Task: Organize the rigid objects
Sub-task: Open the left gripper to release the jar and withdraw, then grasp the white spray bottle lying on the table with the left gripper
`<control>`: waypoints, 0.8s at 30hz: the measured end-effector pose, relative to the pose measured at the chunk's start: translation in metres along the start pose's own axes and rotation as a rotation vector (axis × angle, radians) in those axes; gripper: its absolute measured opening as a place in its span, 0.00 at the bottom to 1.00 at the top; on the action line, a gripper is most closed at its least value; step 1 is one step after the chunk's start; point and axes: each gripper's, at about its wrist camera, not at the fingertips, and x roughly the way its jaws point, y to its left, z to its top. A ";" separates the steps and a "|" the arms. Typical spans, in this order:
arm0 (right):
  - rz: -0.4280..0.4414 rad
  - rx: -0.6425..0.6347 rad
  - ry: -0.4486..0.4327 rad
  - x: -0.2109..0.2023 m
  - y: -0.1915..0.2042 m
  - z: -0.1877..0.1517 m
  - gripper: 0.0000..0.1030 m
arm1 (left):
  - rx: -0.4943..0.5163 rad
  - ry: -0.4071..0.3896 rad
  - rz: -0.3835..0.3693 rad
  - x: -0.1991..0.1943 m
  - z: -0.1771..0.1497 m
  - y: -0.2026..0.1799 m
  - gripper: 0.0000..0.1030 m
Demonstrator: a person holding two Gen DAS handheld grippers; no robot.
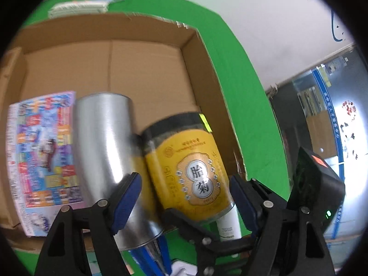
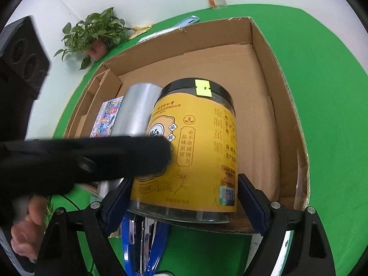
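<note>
On the green worktop (image 2: 322, 92), the cardboard box (image 2: 264, 53) holds the yellow jar (image 2: 197, 147) at its 6 o'clock wall, straddled untouched by the downward-tilted right hand-held gripper (image 2: 184, 197), jaws wide; the left hand-held gripper (image 1: 184, 197), likewise wide, grips nothing.

Brushed metal can (image 1: 103, 142), matt cardboard box (image 1: 147, 69)

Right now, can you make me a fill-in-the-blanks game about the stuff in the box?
1. The jar with the black lid wears a ____ label.
2. The shiny can beside that jar is the colour ____.
3. Both stand inside a ____ box.
4. The cloth under the box is ____.

Missing words: yellow; silver; cardboard; green
</note>
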 end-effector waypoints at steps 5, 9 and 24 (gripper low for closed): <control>-0.022 -0.039 -0.025 -0.008 0.005 -0.006 0.99 | 0.049 -0.132 0.032 -0.043 -0.022 0.004 0.76; -0.070 -0.083 -0.146 -0.044 0.011 -0.022 1.00 | 0.124 -0.318 0.106 -0.085 -0.050 0.009 0.76; -0.113 -0.037 -0.251 -0.111 -0.041 -0.138 0.99 | 0.186 -0.621 0.403 -0.166 -0.154 0.036 0.79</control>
